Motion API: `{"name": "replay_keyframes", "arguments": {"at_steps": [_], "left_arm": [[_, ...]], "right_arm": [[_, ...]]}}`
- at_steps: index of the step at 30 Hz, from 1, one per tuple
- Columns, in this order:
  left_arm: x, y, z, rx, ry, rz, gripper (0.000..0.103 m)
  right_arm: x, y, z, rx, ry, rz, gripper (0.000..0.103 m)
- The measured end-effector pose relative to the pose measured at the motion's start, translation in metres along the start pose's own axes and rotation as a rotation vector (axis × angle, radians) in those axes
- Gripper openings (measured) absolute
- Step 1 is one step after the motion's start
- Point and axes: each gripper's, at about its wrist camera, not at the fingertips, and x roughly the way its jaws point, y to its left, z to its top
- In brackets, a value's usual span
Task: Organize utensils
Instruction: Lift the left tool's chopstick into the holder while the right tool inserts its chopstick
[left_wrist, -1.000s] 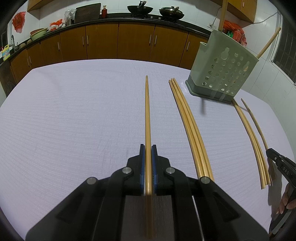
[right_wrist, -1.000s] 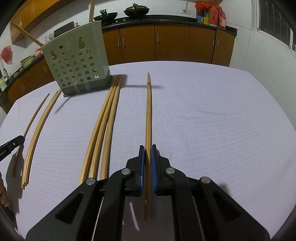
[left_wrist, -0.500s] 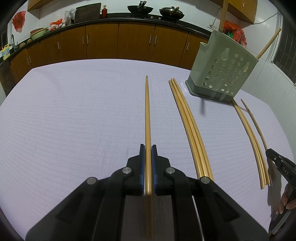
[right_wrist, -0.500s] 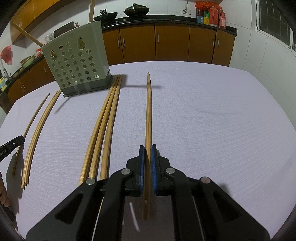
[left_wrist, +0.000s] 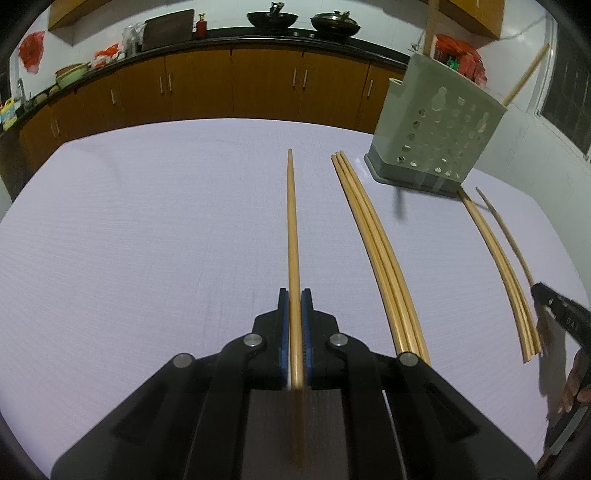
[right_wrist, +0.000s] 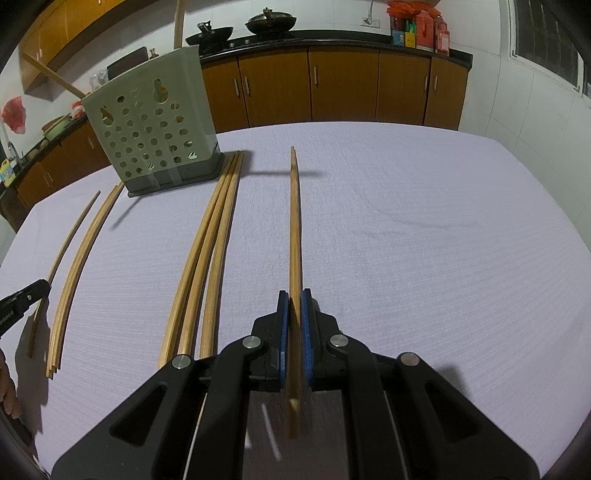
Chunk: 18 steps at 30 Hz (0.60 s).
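My left gripper (left_wrist: 294, 295) is shut on a wooden chopstick (left_wrist: 291, 221) that points away over the white tablecloth. A bundle of three chopsticks (left_wrist: 373, 243) lies to its right. My right gripper (right_wrist: 294, 295) is shut on another chopstick (right_wrist: 294, 221), with a bundle of three (right_wrist: 207, 251) on the cloth to its left. Each gripper shows at the other view's edge: the right gripper (left_wrist: 537, 290) and the left gripper (right_wrist: 42, 286). The grey-green perforated utensil holder (left_wrist: 436, 125) (right_wrist: 151, 125) stands at the far side with two chopsticks leaning out of it.
Brown kitchen cabinets (left_wrist: 229, 88) and a counter with woks run behind the table (left_wrist: 147, 221). A window (right_wrist: 546, 37) is on the right wall. A person's fingers (left_wrist: 576, 391) show at the right edge of the left wrist view.
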Motion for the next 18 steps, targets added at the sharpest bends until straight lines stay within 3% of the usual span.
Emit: {"name": "replay_keyframes", "arguments": {"at_steps": [2,9,18], "left_arm": [[-0.005,0.0,0.002,0.009,-0.013,-0.002,0.008],[-0.061,0.001,0.03,0.017,-0.198,-0.006,0.008],[-0.11,0.001,0.076,0.008,-0.344,-0.055,0.007]], "right_arm": [[-0.014,0.0,0.004,-0.009,-0.061,-0.005,0.007],[-0.069,-0.005,0.039,0.008,-0.262,0.005,0.007],[-0.105,-0.001,0.072,0.014,-0.398,0.024,0.007]]}}
